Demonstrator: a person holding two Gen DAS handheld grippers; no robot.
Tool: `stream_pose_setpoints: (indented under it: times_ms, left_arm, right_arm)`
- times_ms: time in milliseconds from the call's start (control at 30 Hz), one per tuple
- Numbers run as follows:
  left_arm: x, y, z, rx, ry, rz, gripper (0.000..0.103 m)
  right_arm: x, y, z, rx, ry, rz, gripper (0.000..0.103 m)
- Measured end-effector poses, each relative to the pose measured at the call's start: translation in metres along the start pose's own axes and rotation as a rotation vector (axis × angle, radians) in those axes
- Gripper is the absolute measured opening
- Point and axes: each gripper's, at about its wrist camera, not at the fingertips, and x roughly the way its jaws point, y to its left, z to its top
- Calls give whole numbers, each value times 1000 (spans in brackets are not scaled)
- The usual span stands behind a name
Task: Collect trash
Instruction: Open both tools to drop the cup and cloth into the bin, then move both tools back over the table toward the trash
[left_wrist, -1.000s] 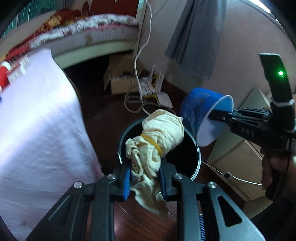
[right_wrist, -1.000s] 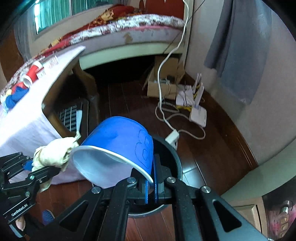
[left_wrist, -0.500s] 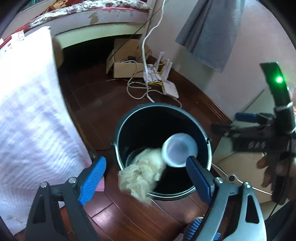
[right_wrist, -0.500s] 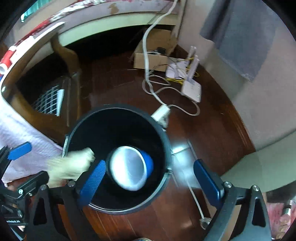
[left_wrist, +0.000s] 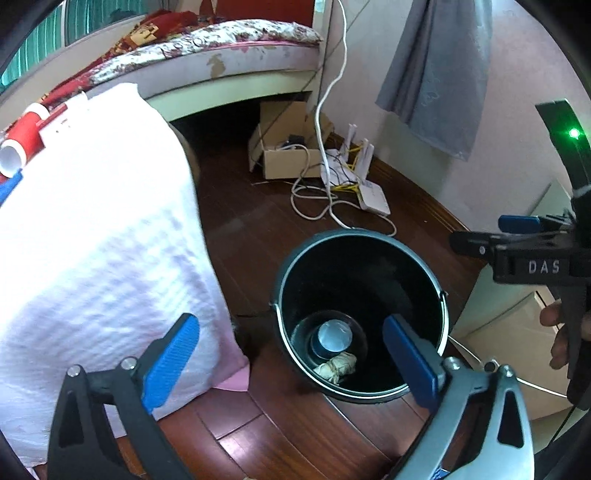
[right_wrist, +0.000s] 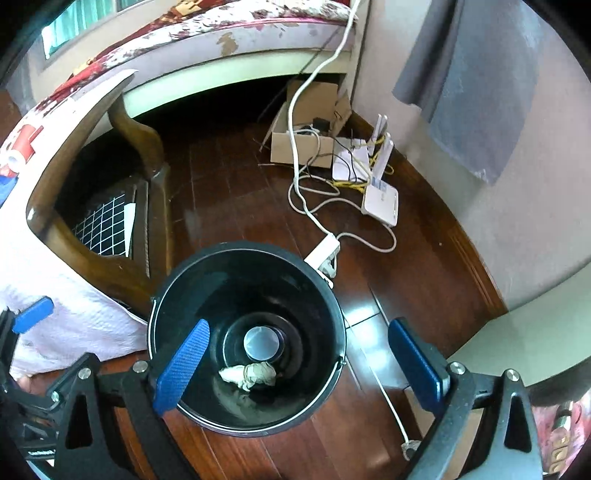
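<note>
A black bucket (left_wrist: 436, 291) stands on the wooden floor; it also shows in the right wrist view (right_wrist: 184, 295). At its bottom lie a blue cup (left_wrist: 332, 338) standing upright and a crumpled cream cloth wad (left_wrist: 338, 365). The right wrist view shows the same cup (right_wrist: 261, 342) and wad (right_wrist: 249, 374). My left gripper (left_wrist: 291, 358) is open and empty above the bucket's near rim. My right gripper (right_wrist: 299, 365) is open and empty above the bucket, and it shows from the side in the left wrist view (left_wrist: 524, 254).
A table with a white cloth (left_wrist: 96, 236) stands left of the bucket, with red cups (left_wrist: 22, 144) on it. Its wooden leg (right_wrist: 140, 140) is near. A cardboard box (left_wrist: 288, 155), white cables (left_wrist: 325, 192), routers (right_wrist: 380, 199) and a power strip (right_wrist: 325, 254) lie behind.
Both grippers opened and dropped their loads. The cloth wad and blue cup fell and now rest at the bucket's bottom. Both grippers have drawn back slightly.
</note>
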Motion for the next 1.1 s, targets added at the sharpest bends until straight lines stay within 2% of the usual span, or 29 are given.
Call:
stream_pose_setpoints:
  times_ms: [600, 867, 1100]
  left_arm:
    - [-43, 25, 15, -33, -92, 105, 100]
    - [-71, 47, 13, -56, -139, 162, 100]
    - [-101, 84, 7, -109, -186, 221, 101]
  right_arm:
    - [-42, 35, 2, -82, -81, 51, 101]
    - [-59, 76, 10, -173, -128, 87, 101]
    - [-74, 122, 20, -238, -176, 134, 101]
